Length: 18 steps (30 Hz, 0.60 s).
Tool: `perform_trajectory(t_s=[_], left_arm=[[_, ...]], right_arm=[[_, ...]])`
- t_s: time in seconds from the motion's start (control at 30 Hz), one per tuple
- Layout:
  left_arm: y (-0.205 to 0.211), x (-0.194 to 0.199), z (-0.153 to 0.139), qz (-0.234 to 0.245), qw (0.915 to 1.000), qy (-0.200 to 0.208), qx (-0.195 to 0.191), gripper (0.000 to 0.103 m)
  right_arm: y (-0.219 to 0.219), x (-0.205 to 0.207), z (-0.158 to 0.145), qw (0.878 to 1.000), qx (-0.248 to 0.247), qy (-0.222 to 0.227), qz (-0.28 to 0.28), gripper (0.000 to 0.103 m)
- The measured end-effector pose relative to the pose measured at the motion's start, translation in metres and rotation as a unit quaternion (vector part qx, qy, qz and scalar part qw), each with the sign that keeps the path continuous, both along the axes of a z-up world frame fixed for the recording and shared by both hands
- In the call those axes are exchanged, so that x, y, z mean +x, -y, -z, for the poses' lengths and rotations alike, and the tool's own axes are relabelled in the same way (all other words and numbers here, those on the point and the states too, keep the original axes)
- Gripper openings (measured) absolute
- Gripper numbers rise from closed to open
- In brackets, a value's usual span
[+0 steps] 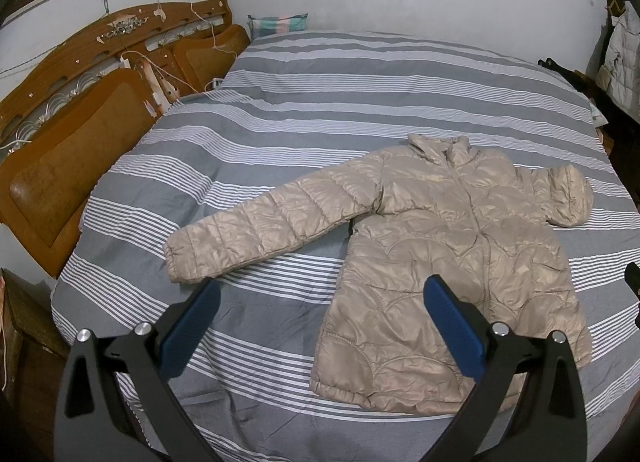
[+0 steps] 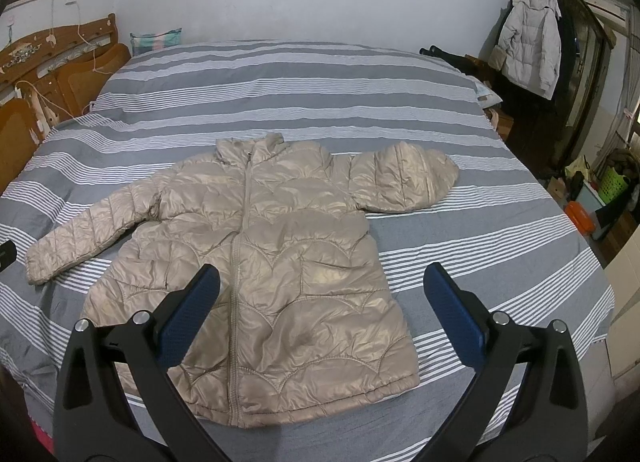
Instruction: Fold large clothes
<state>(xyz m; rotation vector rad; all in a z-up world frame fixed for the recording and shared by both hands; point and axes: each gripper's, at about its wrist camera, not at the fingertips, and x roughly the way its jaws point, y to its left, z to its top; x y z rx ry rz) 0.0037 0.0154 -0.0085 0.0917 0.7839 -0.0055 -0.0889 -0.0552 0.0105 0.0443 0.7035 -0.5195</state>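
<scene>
Left gripper (image 1: 322,296) spread wide, blue pads empty, held above the near edge of the bed; right gripper (image 2: 322,294) likewise splayed and holding nothing, aimed down over the hem. Beyond the fingers, beige puffer jacket (image 2: 256,262) lying front-up and zipped on the striped duvet (image 2: 480,246) — one sleeve (image 1: 256,230) stretched out flat toward the wooden headboard (image 1: 68,166), the other sleeve (image 2: 404,178) already doubled back beside the shoulder. Nothing gripped yet, so probably the very start of the fold. Likely trouble from here: slick, puffy shell slipping out of a shallow pinch, or only the top layer caught so the back lags and the fold skews — also trapped air springing a folded sleeve open again. Both tools tilted forward and downward, side by side, neither touching cloth. Grey coat (image 2: 528,42) hanging far off, clear of the work.
</scene>
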Motion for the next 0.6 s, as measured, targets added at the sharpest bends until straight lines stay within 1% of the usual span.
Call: perform_trajectory(t_s=[0.6], left_arm=[[-0.0042,0.0018,0.0044,-0.002,1.0,-0.003,0.0,0.101]], right_arm=[[0.0013,-0.0001,0.0037,1.0,0.001,-0.003,0.0,0.1]])
